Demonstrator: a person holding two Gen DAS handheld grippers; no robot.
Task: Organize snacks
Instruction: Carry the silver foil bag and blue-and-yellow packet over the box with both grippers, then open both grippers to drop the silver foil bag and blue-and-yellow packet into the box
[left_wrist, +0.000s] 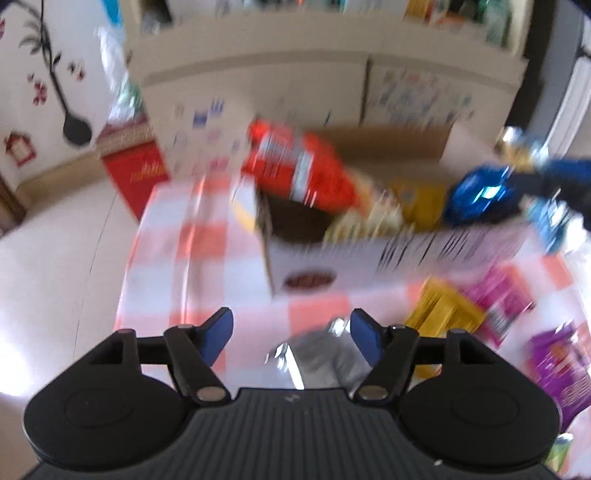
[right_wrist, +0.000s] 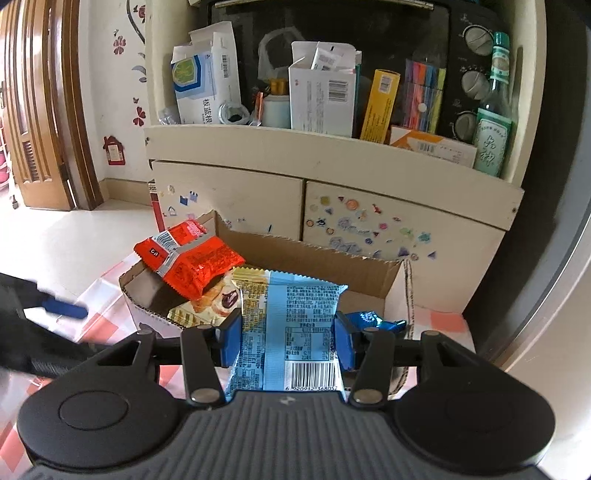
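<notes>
1. Right tool (right_wrist: 287, 341) pinches light-blue crinkly plastic snack packet (right_wrist: 295, 325) mid-body, above open cardboard box (right_wrist: 332, 266).
2. Pkt light, soft, slippery; grip mid-body or seam.
3. Left tool (left_wrist: 291, 334) spread, empty.

My left wrist view is blurred throughout: print on the red packet (left_wrist: 299, 166), the box (left_wrist: 369, 258) and the yellow packet (left_wrist: 443, 314) is unreadable. A silver pouch (left_wrist: 317, 354) is partly hidden behind the left gripper (left_wrist: 291, 332). Purple packets (left_wrist: 561, 369) are cut off by the right edge. In my right wrist view, the light-blue packet (right_wrist: 288, 325) hides most of the box interior and part of a dark-blue wrapper (right_wrist: 373, 319); its lower end vanishes behind the right gripper (right_wrist: 288, 341). The left gripper (right_wrist: 62, 308) is blurred there.
</notes>
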